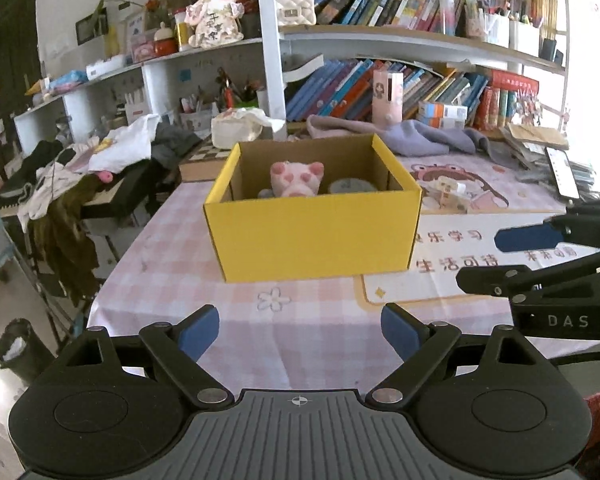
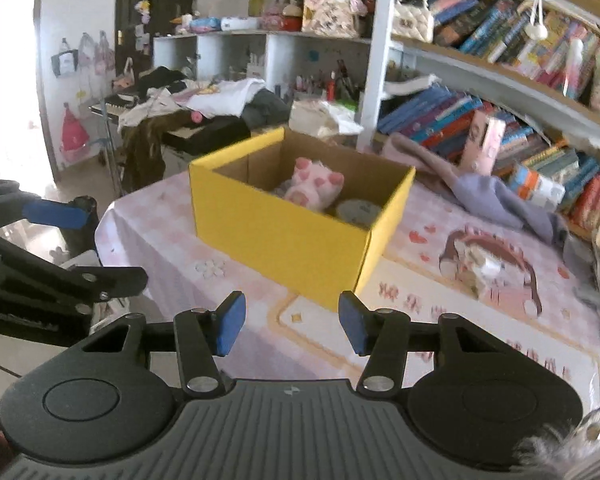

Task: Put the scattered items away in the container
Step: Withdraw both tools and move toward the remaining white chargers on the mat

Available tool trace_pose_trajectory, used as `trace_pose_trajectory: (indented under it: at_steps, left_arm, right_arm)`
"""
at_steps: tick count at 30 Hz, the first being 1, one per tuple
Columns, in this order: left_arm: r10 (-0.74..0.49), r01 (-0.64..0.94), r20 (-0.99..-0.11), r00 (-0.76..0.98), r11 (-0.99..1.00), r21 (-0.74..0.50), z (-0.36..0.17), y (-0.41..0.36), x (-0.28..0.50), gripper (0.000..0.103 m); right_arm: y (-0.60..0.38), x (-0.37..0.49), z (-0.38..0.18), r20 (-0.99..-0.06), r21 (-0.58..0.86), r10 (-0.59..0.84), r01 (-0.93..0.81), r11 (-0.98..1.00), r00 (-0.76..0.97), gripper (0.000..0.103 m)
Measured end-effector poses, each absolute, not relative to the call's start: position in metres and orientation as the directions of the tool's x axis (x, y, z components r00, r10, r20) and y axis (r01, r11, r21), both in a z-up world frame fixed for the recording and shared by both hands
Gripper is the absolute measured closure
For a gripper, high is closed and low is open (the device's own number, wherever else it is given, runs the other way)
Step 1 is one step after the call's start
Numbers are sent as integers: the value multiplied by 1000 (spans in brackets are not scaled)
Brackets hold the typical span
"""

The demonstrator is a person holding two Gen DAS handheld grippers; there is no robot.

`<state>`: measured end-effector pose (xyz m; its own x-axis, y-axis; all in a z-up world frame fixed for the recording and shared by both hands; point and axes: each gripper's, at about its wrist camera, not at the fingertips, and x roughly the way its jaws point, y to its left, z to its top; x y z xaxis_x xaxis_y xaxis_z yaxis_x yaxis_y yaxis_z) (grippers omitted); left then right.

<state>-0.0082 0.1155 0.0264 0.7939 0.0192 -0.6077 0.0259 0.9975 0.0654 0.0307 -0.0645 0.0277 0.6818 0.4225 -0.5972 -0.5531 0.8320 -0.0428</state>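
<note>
Both my grippers hover over the table (image 1: 172,240), short of the yellow box (image 1: 312,236). My left gripper (image 1: 300,334) faces the box's long front wall with its jaws spread wide and nothing between them. My right gripper (image 2: 292,322) sits off the box's near corner, jaws apart too, empty. Inside the box a pink plush (image 1: 297,179) stands against the back, with a round tin (image 1: 352,187) just beside it. Right of the box, on the mat (image 1: 452,276), one small white item (image 1: 452,194) lies well apart from it.
</note>
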Motion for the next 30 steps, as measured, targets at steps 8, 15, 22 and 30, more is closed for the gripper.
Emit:
trace_pose_trajectory:
  at_steps: [8, 15, 22, 30]
  left_arm:
    - [-44, 77, -643, 765, 997, 24, 21, 110, -8, 12]
    - [-156, 207, -652, 742, 978, 2, 14, 86, 3, 12]
    - [-261, 346, -670, 694, 938, -7, 7, 50, 14, 12]
    - [-375, 484, -672, 638, 875, -29, 2, 3, 36, 12]
  right_arm:
    - [-76, 19, 25, -630, -15, 390, -513, 858, 671, 53]
    - [-99, 10, 21, -653, -46, 299, -431, 901, 696, 53]
    - [-130, 6, 15, -674, -67, 196, -323, 944, 712, 53]
    - [-169, 2, 13, -679, -96, 71, -185, 978, 730, 55]
